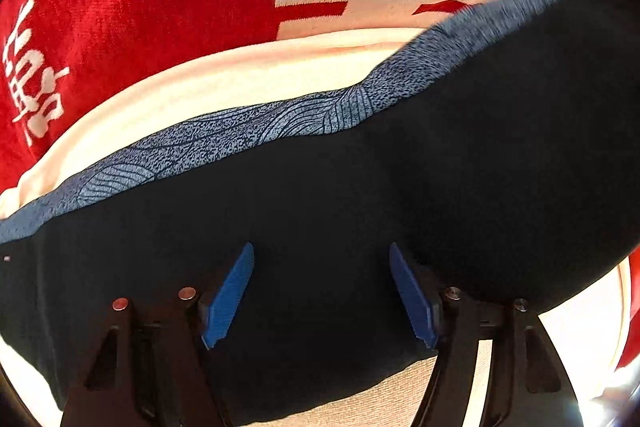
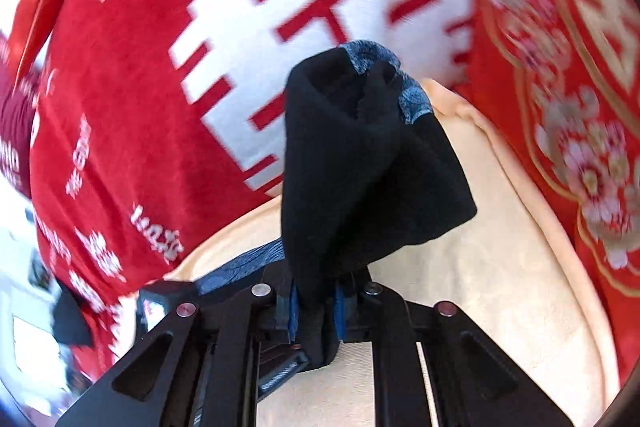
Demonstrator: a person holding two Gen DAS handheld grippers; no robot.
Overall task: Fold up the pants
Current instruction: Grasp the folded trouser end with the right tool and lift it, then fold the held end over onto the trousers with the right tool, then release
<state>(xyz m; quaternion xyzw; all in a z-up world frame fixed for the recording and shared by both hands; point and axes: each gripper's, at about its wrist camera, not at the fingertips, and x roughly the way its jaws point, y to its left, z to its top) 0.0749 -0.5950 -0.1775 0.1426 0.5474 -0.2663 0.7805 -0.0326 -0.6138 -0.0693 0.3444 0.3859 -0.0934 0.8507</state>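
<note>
The dark pants (image 1: 320,211) with a blue patterned side stripe (image 1: 256,131) stretch left to right across a cream sheet (image 1: 224,83) beside a red blanket (image 1: 132,7). The left hand-held gripper (image 1: 322,295) hovers over them, spread wide. The right hand-held gripper (image 2: 316,311) pinches a bunched fold, lifted upright.

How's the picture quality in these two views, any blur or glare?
Left wrist: pants sharp near the fingers, band edge smeared upper right, bright washout at lower right. Right wrist: floral red cloth motion-blurred, left edge overexposed, gripped pants sharp.
</note>
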